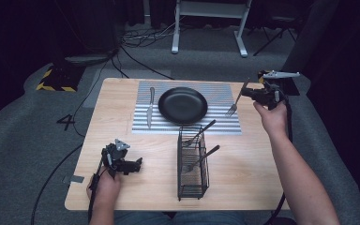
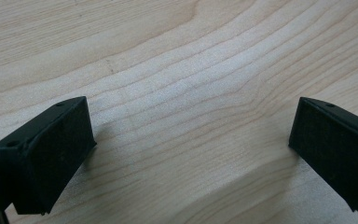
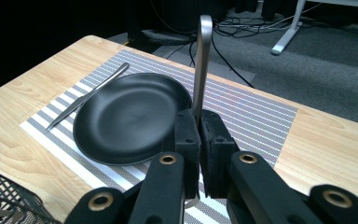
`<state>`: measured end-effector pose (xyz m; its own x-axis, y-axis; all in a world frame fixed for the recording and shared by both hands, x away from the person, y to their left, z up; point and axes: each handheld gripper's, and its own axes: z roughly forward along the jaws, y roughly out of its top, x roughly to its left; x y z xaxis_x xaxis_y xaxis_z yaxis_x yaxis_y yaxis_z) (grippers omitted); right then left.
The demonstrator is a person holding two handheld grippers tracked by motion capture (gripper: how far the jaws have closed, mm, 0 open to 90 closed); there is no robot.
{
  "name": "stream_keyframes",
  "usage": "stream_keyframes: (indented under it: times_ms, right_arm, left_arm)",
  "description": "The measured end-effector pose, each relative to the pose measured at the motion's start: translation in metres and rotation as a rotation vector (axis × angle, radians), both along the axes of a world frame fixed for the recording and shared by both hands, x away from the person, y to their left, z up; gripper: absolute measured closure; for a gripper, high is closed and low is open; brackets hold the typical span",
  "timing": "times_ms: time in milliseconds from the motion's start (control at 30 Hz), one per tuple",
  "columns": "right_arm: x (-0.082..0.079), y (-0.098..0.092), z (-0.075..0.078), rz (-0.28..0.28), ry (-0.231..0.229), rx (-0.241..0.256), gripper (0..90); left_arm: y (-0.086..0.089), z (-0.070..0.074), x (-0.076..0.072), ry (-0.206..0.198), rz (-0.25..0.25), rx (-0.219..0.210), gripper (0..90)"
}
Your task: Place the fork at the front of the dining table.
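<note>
Because the right gripper pinches the fork thinly at centre right above the placemat, it could pivot loose, while the left gripper rests with fingers spread on the table

One mark can be read: a dark figure "4" on the grey carpet floor, in the high view, just off the desk's nine-o'clock edge. At about ten o'clock from the desk a black base carries yellow-and-black hazard stripes, a warning sign without words. No lettering, brand or number can be made out in the two gripper views.
</note>
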<state>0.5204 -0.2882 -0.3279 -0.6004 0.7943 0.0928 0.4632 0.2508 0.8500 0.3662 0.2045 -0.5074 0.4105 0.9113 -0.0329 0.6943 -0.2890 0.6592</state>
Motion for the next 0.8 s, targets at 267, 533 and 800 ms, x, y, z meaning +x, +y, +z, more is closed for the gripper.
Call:
stream_keyframes:
  times_ms: [267,533,800]
  right_arm:
    - [0.001,0.028,-0.021,0.027,0.005,-0.054,86.5]
    - [0.002,0.037,-0.038,0.068,0.062,0.016,86.5]
    - [0.004,0.054,-0.055,0.104,0.095,-0.012,86.5]
  left_arm:
    - [0.000,0.000,0.000,0.000,0.000,0.000,0.0]
    - [0.000,0.000,0.000,0.000,0.000,0.000,0.0]
    - [0.000,0.000,0.000,0.000,0.000,0.000,0.0]
